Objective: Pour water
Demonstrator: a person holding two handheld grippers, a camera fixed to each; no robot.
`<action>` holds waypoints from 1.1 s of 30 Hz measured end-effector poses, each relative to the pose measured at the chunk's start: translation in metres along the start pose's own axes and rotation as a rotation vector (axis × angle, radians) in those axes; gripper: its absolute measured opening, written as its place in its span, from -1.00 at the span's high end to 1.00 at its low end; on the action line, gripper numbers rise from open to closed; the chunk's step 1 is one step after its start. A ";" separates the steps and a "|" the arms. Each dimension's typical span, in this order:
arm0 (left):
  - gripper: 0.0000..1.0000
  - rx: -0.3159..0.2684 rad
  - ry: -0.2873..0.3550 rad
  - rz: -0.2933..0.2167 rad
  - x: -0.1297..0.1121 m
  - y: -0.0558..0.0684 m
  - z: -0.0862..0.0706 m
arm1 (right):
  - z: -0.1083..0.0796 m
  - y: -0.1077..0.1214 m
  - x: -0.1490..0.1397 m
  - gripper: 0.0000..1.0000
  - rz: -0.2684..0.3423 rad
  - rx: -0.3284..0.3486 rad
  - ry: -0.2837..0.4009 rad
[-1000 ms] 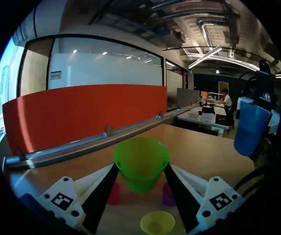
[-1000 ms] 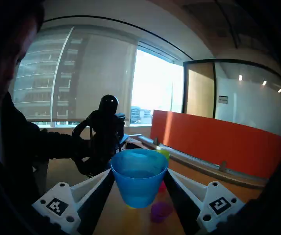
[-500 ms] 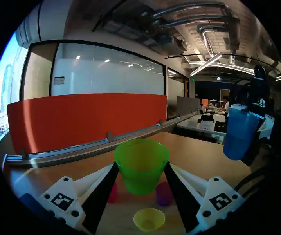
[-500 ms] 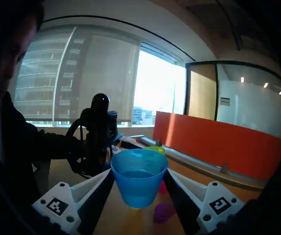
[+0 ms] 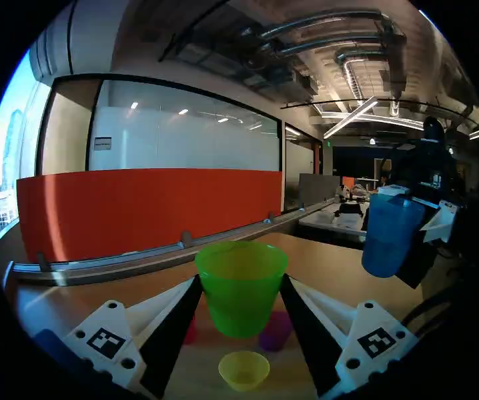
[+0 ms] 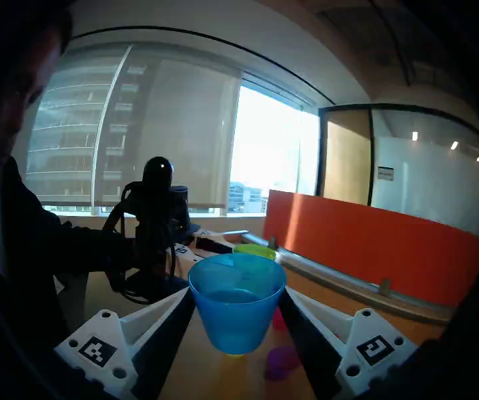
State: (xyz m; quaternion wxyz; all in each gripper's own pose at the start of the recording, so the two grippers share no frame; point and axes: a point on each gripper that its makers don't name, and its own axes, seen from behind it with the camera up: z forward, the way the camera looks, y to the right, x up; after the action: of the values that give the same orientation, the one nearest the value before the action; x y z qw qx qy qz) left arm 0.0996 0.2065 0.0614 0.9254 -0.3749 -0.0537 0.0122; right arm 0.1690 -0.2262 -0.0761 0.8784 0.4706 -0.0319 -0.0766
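Holding both cups above the table, the fingers grip snugly: right gripper pinches the blue cup of water, left gripper pinches the green cup. Best bring blue's rim over green's mouth, then tip slowly, green held level.

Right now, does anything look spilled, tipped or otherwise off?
Nothing stands out. The green cup sits upright in the left claw, the blue cup upright in the right claw with its water inside, and no spill shows on the table.
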 end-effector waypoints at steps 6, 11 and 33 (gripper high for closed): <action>-0.68 -0.007 0.002 -0.012 -0.003 0.002 -0.001 | 0.001 0.000 -0.001 -0.77 -0.003 0.001 -0.002; -0.68 -0.018 -0.008 -0.009 -0.010 0.006 -0.002 | 0.002 0.002 -0.001 -0.77 -0.001 0.001 -0.003; -0.67 -0.063 -0.068 0.009 -0.048 0.027 -0.011 | 0.009 0.004 0.001 -0.77 -0.018 0.014 -0.012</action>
State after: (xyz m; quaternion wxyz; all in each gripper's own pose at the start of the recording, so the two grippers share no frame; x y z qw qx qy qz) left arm 0.0537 0.2153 0.0308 0.9107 -0.4036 -0.0837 0.0276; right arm 0.1695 -0.2316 -0.0676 0.8742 0.4766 -0.0336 -0.0871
